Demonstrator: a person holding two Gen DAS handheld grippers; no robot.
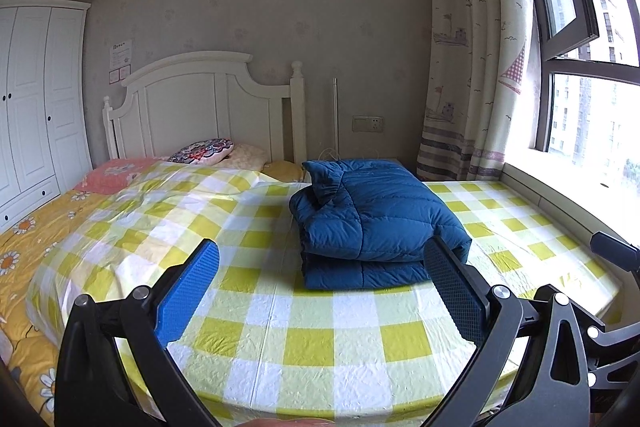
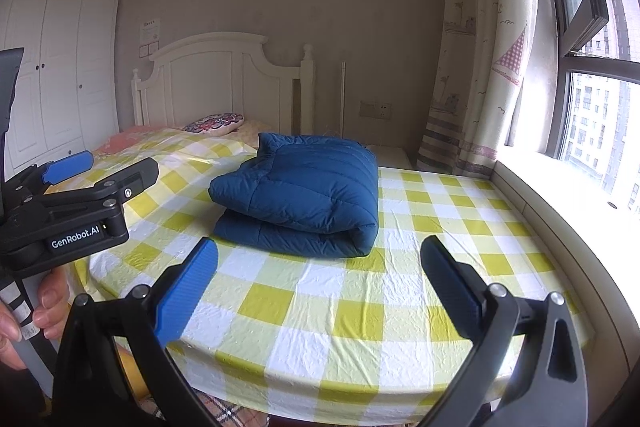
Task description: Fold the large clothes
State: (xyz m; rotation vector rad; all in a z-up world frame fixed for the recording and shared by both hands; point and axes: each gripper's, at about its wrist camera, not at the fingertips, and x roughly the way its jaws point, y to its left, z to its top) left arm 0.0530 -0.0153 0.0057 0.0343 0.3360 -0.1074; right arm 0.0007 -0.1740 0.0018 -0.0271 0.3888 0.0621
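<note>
A dark blue puffer jacket (image 1: 372, 215) lies folded into a thick bundle on the yellow-and-white checked sheet (image 1: 304, 331), its collar end toward the headboard. My left gripper (image 1: 322, 259) hovers open just short of the bundle's near edge, with nothing between its fingers. In the right wrist view the same jacket (image 2: 304, 191) rests a little ahead of my right gripper (image 2: 320, 259), which is also open and holds nothing. The left gripper (image 2: 88, 167) shows at the left of that view, held by a hand (image 2: 44, 311).
A white headboard (image 1: 208, 99) and several pillows (image 1: 204, 151) stand beyond the jacket. A white wardrobe (image 1: 36, 99) is at the left. A patterned curtain (image 1: 472, 47), a window (image 1: 592, 67) and its sill (image 1: 560, 203) run along the right of the bed.
</note>
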